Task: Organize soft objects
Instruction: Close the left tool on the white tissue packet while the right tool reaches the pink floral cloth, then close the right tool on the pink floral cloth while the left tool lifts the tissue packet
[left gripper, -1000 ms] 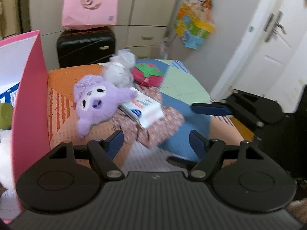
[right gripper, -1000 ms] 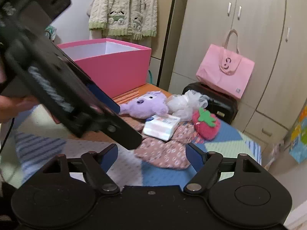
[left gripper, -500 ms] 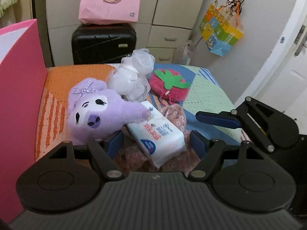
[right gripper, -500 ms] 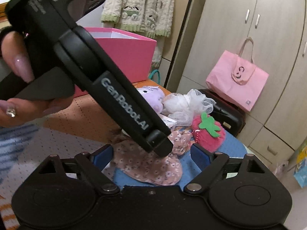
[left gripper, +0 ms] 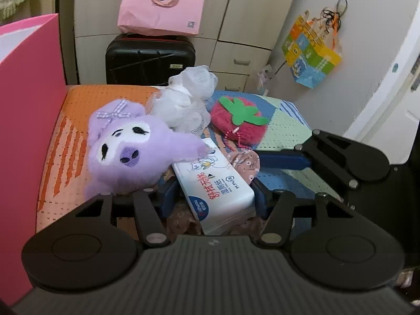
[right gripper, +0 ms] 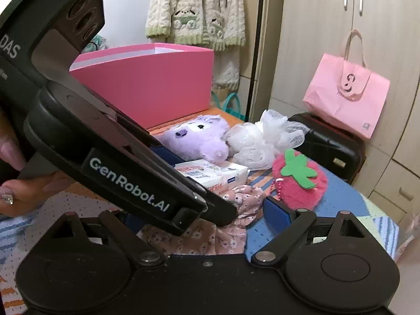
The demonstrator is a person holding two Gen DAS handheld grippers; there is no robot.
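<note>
Left wrist view: the tall open-topped pink cardboard box (left gripper: 29, 136) stands at the far left edge of the patchwork-covered tabletop (left gripper: 286, 128). All listed positions refer to this box.

Progress, as judged: the visible soft objects all lie outside the box, so sorting is largely pending.
1. Purple plush toy with a checked bow (left gripper: 126, 147): just beside the box wall.
2. White mesh bath puff (left gripper: 183, 105): beyond the plush, farther from the box.
3. Red fuzzy strawberry pouch with a green felt leaf (left gripper: 239, 120): farther still.
4. White soft pack of wet wipes (left gripper: 218, 186): resting on pink floral fabric (right gripper: 210, 239), near the box.

Left gripper (left gripper: 212, 199): fingers closing, the wipes pack between them; firm contact cannot be confirmed.
Right gripper (right gripper: 199, 223): fingers spread and opening, nothing pinched, above the floral fabric.

Clearance: the grippers are close together, and the box wall bounds motion on its side. Room opens toward the tabletop's far edge away from the box.
</note>
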